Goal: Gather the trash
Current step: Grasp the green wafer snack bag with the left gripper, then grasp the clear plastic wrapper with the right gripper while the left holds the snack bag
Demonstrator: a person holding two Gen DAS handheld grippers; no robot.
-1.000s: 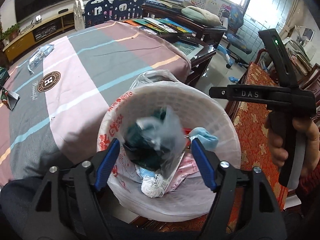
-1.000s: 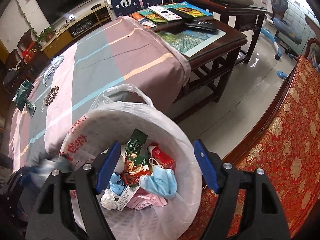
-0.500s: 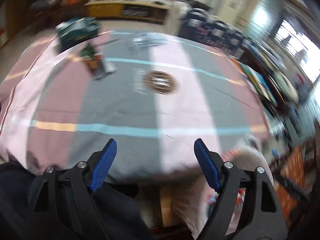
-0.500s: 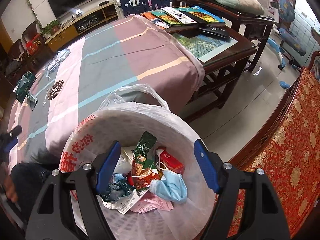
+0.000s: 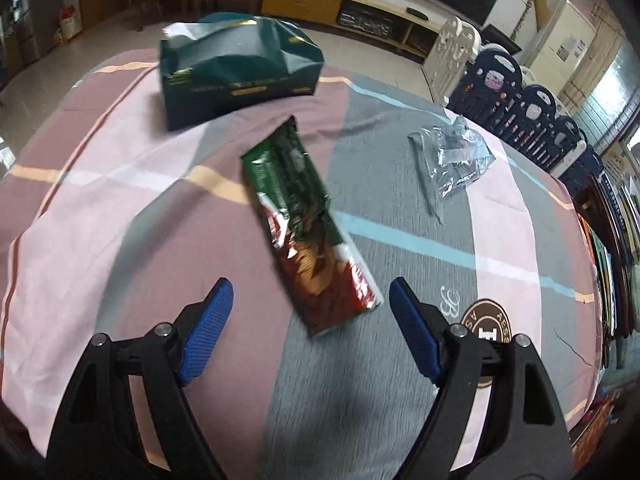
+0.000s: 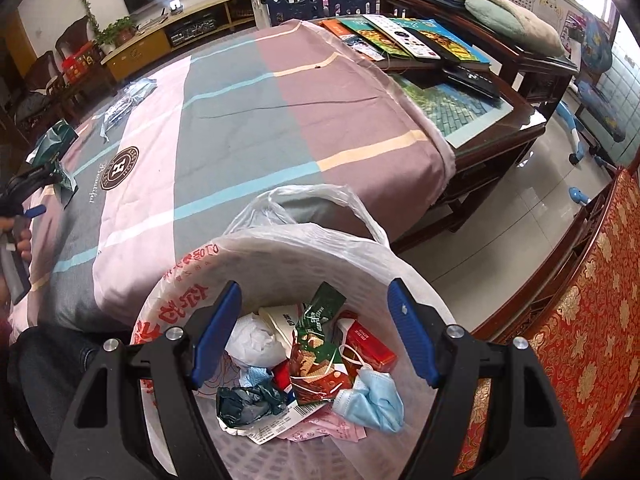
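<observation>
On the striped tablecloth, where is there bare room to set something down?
Bare: the striped tablecloth between the round logo and the books. Crowded: the far end, around the green snack wrapper, dark green box and clear plastic bag.

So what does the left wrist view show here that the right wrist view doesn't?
Left wrist only: the open, empty left gripper over a green and red wrapper, seen close, with a dark green box behind.

Right wrist only: the open right gripper above the lined bin, with its mask, red packet and wrappers.

Both: the striped tablecloth and its clear bag.
</observation>
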